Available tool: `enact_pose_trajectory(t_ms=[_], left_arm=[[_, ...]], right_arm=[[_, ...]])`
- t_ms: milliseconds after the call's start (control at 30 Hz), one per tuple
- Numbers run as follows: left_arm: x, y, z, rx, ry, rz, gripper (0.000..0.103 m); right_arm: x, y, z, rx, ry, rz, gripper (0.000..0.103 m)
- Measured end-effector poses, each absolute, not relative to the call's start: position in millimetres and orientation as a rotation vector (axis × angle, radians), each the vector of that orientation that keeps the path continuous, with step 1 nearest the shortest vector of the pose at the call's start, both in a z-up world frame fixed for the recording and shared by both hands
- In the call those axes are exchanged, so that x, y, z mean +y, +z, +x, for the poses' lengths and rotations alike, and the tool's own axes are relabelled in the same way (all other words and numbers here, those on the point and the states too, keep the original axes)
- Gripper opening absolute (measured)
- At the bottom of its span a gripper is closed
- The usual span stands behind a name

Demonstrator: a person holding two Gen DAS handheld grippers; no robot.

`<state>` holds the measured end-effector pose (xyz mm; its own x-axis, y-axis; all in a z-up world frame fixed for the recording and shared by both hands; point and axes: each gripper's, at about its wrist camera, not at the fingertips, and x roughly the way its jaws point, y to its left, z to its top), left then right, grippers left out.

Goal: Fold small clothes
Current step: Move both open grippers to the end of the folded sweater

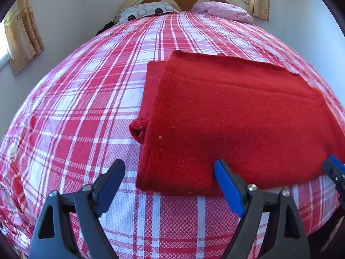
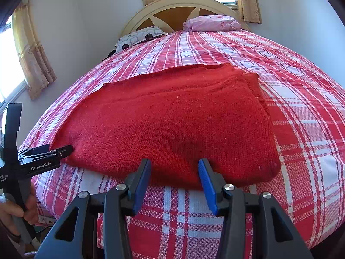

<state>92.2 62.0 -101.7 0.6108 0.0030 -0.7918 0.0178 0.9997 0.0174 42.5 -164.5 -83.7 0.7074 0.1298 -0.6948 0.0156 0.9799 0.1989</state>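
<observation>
A red knitted garment [image 1: 232, 118] lies folded flat on the plaid bed, with a sleeve cuff [image 1: 138, 129] sticking out from under its left side. It also shows in the right wrist view [image 2: 172, 120]. My left gripper [image 1: 170, 168] is open at the garment's near left corner, its jaws wide and empty. My right gripper [image 2: 174, 166] is open at the garment's near edge, jaws partly apart, holding nothing. The left gripper also shows from the side in the right wrist view [image 2: 62, 150], and the right gripper's tip shows at the right edge of the left wrist view [image 1: 334, 168].
The bed has a red and white plaid cover [image 1: 86, 108]. A patterned pillow [image 1: 146, 10] and a pink pillow [image 1: 224, 10] lie against the cream headboard [image 2: 179, 6]. Curtained windows [image 2: 32, 60] are at the left and behind the bed. The bed's near edge drops off below the grippers.
</observation>
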Motion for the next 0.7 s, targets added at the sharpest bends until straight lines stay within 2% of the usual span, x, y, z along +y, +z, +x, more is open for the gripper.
enact_pose_trajectory(t_ms=[300,633,700], left_arm=[[94.2,-97.8,84.6,0.912,-0.006,-0.092,0.087],[88.6,-90.9,85.1,0.900,-0.044,-0.099,0.088],[87.0,-89.4,90.5,0.902,-0.071,-0.123,0.090]], right_arm=[[-165.6,-63.7,26.2,0.711,0.068,0.208,0.048],[-150.7,-51.5,21.9,0.679,0.104,0.192,0.048],[-147.6,-48.9,21.6,0.671,0.122,0.199,0.048]])
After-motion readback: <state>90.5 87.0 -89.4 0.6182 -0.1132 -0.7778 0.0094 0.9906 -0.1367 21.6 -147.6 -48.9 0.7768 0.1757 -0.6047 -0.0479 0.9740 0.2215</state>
